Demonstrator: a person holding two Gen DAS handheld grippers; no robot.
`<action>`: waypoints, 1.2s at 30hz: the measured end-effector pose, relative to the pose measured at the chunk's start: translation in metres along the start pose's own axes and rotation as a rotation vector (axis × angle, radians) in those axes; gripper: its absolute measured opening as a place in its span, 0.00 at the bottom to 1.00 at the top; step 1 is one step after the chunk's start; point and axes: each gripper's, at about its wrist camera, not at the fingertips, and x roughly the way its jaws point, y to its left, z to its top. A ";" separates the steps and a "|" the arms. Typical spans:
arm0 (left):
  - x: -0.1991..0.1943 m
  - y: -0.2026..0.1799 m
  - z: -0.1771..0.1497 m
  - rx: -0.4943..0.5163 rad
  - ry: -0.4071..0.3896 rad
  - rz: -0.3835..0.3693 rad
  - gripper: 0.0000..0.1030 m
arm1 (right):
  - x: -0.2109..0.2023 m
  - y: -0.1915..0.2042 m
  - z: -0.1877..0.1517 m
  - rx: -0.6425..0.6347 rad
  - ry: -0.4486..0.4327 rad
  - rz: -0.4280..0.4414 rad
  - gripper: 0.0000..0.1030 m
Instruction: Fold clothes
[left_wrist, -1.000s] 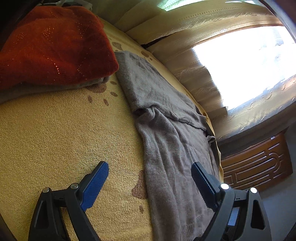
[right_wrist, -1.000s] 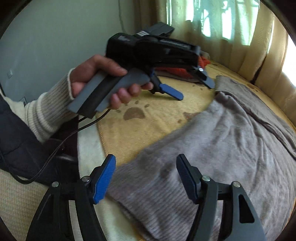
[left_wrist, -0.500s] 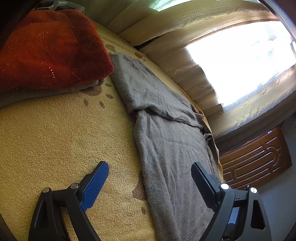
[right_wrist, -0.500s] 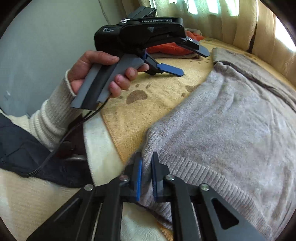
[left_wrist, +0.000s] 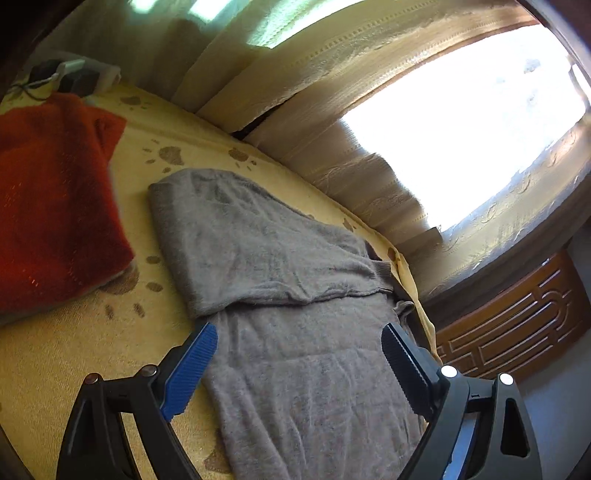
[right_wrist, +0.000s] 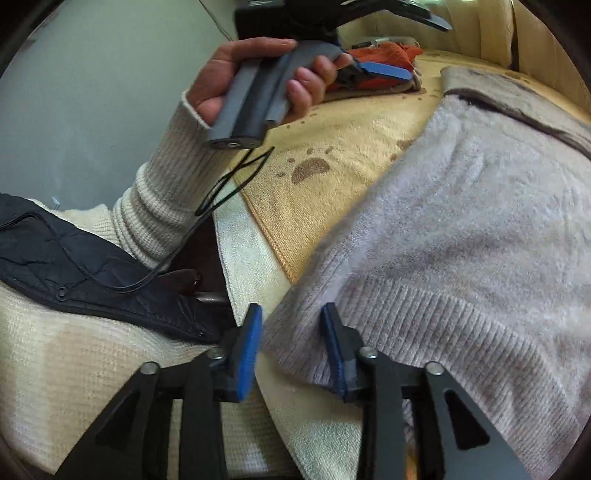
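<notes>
My working surface: a bed (left_wrist: 74, 354) under a yellow paw-print blanket (left_wrist: 122, 332). Directly on it, a grey sweater (left_wrist: 280, 295) spread flat, a folded red garment (left_wrist: 51, 210) beside it, apart.

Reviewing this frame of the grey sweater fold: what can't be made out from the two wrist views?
- Grey sweater: its near hem runs off the bottom edge of the left wrist view.
- Right gripper: jaws just reopened around the hem corner; whether the pads touch it is blurred.
- Items behind the red garment in the left wrist view: too small and dark.
- Left gripper in the right wrist view: body cut by the top edge.
</notes>
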 end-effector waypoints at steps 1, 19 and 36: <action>0.012 -0.008 0.006 0.019 0.011 0.011 0.90 | -0.012 0.000 0.003 -0.001 -0.038 -0.008 0.59; 0.085 -0.021 -0.003 0.157 0.062 0.208 0.90 | -0.078 -0.118 -0.041 0.326 -0.240 -0.315 0.82; 0.111 -0.129 -0.043 0.458 0.103 0.117 0.90 | -0.260 -0.136 -0.146 0.665 -0.460 -0.950 0.88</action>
